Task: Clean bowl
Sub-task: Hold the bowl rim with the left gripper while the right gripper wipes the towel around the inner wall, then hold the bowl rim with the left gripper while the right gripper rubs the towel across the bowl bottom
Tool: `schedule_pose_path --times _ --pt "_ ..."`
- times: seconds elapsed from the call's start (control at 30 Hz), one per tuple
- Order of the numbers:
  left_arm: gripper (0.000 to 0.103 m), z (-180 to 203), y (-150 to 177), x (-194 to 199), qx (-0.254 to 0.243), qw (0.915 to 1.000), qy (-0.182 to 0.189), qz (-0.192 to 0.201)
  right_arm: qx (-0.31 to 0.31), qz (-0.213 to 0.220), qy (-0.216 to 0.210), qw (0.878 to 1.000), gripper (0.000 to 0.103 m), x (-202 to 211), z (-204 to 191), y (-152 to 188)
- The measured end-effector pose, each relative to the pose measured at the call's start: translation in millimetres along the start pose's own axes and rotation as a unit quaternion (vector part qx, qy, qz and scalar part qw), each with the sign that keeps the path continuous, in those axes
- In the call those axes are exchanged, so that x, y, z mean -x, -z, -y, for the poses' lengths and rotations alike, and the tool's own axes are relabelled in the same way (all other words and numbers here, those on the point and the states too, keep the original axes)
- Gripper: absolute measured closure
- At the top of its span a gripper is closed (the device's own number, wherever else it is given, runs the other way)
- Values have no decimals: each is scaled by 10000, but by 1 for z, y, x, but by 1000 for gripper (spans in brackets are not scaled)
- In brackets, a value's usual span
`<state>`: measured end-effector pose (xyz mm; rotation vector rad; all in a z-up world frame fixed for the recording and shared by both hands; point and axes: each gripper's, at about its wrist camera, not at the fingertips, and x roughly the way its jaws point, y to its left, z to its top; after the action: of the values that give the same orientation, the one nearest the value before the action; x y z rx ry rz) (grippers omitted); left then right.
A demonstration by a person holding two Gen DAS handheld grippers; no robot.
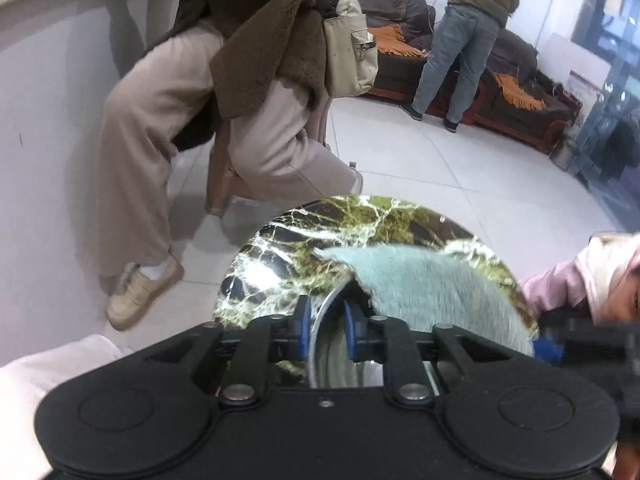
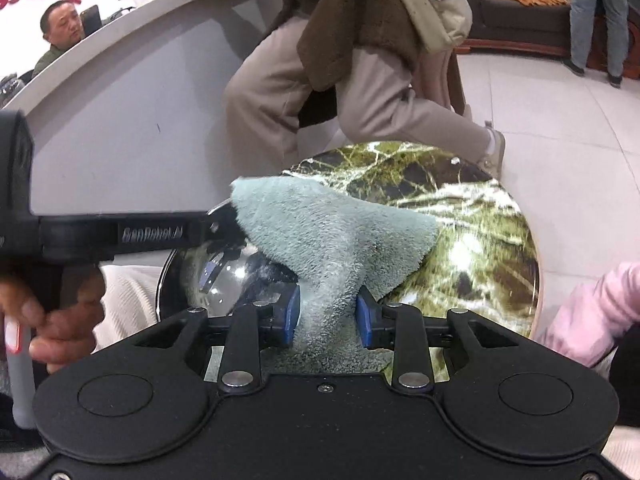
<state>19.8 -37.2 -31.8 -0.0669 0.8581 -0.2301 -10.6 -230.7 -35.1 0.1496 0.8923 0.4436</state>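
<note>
Steel bowl (image 2: 224, 276) sits lower centre on the marble worktop (image 2: 480, 240), rim pinched in the left hand-held gripper (image 1: 326, 328), jaws clenched w/ one pad inside and one outside, likely to steady it. Right hand-held gripper (image 2: 328, 314) is grasping the bunched teal towel (image 2: 332, 232), draped over the bowl's edge, prob. for wiping inside.

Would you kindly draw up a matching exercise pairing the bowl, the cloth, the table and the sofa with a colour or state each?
Things:
1. bowl
2. cloth
3. table
4. sofa

Descriptions:
A. green marble pattern, round
B. pale green, pinched in the right claw
C. dark brown, orange throws on it
D. shiny metal, rim gripped by the left claw

Pairs: 1-D, 2-B, 3-A, 4-C
</note>
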Motion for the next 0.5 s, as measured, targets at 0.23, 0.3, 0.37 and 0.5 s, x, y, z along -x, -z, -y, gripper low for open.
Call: schedule_pose_path --times 0.23,0.3,0.37,0.5 --pt "90 -1 2 9 -133 9995 236 -145 628 -282 -25 9976 74 -21 -2 -16" --pt "89 -5 -7 4 -174 9994 269 -128 847 -326 14 9959 75 -25 -7 -20" --pt "89 -10 -13 -7 -237 9987 384 -243 1087 -409 30 9932 74 -28 -10 -25" --pt "91 -8 -7 -12 -344 9971 505 -462 1362 -519 -10 9893 75 -34 -13 -34"
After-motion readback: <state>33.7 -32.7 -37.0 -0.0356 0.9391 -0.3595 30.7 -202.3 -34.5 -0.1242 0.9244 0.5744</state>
